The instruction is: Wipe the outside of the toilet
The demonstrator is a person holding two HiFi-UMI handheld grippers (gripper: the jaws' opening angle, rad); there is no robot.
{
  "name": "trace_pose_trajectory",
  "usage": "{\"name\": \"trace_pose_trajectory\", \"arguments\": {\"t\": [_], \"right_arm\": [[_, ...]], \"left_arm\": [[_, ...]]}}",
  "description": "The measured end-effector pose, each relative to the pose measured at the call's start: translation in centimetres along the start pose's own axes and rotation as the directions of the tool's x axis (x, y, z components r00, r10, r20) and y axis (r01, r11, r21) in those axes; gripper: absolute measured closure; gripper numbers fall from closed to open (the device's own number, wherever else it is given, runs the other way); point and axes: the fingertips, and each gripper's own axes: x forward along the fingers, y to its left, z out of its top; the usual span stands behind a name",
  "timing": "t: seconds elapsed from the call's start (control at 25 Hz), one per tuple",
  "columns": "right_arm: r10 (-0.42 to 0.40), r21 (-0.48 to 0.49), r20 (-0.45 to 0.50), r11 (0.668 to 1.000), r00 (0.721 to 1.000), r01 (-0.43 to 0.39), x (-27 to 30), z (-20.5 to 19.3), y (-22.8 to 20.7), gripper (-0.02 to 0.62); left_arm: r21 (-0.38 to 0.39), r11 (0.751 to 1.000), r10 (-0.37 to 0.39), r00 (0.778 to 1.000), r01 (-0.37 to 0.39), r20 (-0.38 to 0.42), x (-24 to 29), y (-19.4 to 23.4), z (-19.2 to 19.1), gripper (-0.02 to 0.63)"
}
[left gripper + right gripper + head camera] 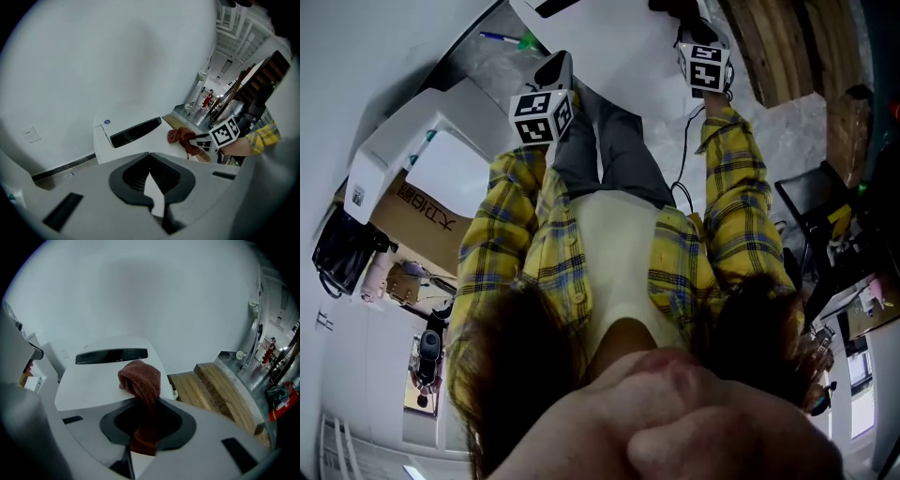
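The right gripper point(143, 423) was clamped on a rust-brown knitted cloth point(140, 380). The cloth bunched in a soft lump just past its jaws, over the smooth white top of the toilet point(89, 380). The left gripper point(151, 180) was drawn together on nothing, with that top just ahead. Farther on lay a glossy black slot-shaped panel point(111, 355), then a plain white wall point(140, 296). Rough wooden planks point(220, 390) lay to the right gripper's right.

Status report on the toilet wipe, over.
Right tongs shut on red cloth, over toilet lid. Left tongs shut, empty. Nothing in the way.
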Motion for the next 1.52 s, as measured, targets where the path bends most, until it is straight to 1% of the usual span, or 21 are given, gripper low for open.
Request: {"name": "trace_pose_trajectory", "arguments": {"t": [0.16, 0.32, 0.48, 0.64, 0.76, 0.88, 1.0, 1.08, 1.16, 1.28, 1.4, 1.52], "right_arm": [[0.042, -0.016, 0.076, 0.999, 0.996, -0.041, -3.0, 1.0, 2.2, 0.505], [0.103, -0.037, 0.124, 0.994, 0.987, -0.099, -5.8, 1.0, 5.2, 0.505], [0.191, -0.067, 0.152, 0.981, 0.97, -0.183, -7.9, 0.4, 9.0, 0.505], [0.283, -0.096, 0.16, 0.958, 0.946, -0.271, -9.4, -0.7, 12.7, 0.505], [0.364, -0.095, 0.161, 0.931, 0.918, -0.352, -10.0, -1.5, 15.3, 0.505], [0.453, -0.126, 0.144, 0.89, 0.88, -0.437, -10.5, -2.4, 17.9, 0.505], [0.529, -0.169, 0.089, 0.843, 0.844, -0.511, -10.2, -4.3, 20.1, 0.505], [0.552, -0.189, 0.029, 0.821, 0.833, -0.538, -9.4, -6.1, 21.0, 0.505], [0.543, -0.202, -0.04, 0.818, 0.839, -0.539, -8.3, -8.0, 21.1, 0.505], [0.502, -0.213, -0.12, 0.829, 0.856, -0.516, -6.5, -10.1, 20.1, 0.505], [0.456, -0.215, -0.16, 0.849, 0.875, -0.482, -5.0, -10.9, 18.3, 0.505], [0.409, -0.23, -0.165, 0.869, 0.898, -0.438, -3.9, -10.8, 16.0, 0.505]], "left_arm": [[0.016, 1.0, -0.004, 1.0, 0.004, 0.007, -0.1, -0.3, 0.1, 0.598], [0.029, 0.999, -0.021, 1.0, 0.021, 0.01, -0.1, -0.9, 0.1, 0.598], [0.042, 0.999, -0.032, 0.999, 0.032, 0.012, -0.4, -1.5, -0.3, 0.598], [0.049, 0.999, -0.016, 1.0, 0.014, 0.027, -0.8, -1.6, -0.8, 0.598], [0.029, 1.0, 0.004, 1.0, -0.004, 0.023, -0.9, -1.1, -1.3, 0.598], [0.021, 1.0, 0.019, 1.0, -0.019, 0.014, -1.0, -0.9, -1.8, 0.598], [-0.006, 1.0, 0.011, 1.0, -0.011, -0.003, -1.0, -1.1, -2.4, 0.598], [-0.019, 1.0, -0.003, 1.0, 0.003, -0.012, -1.0, -1.3, -2.9, 0.598], [-0.014, 1.0, -0.023, 0.999, 0.022, -0.022, -1.0, -1.8, -3.3, 0.598], [0.004, 0.999, -0.036, 0.998, 0.036, -0.041, -0.8, -2.2, -3.8, 0.598], [-0.003, 1.0, -0.029, 0.998, 0.029, -0.053, -0.4, -2.1, -4.1, 0.598], [-0.012, 0.999, -0.033, 0.998, 0.032, -0.057, 0.1, -2.3, -4.0, 0.598]]}}
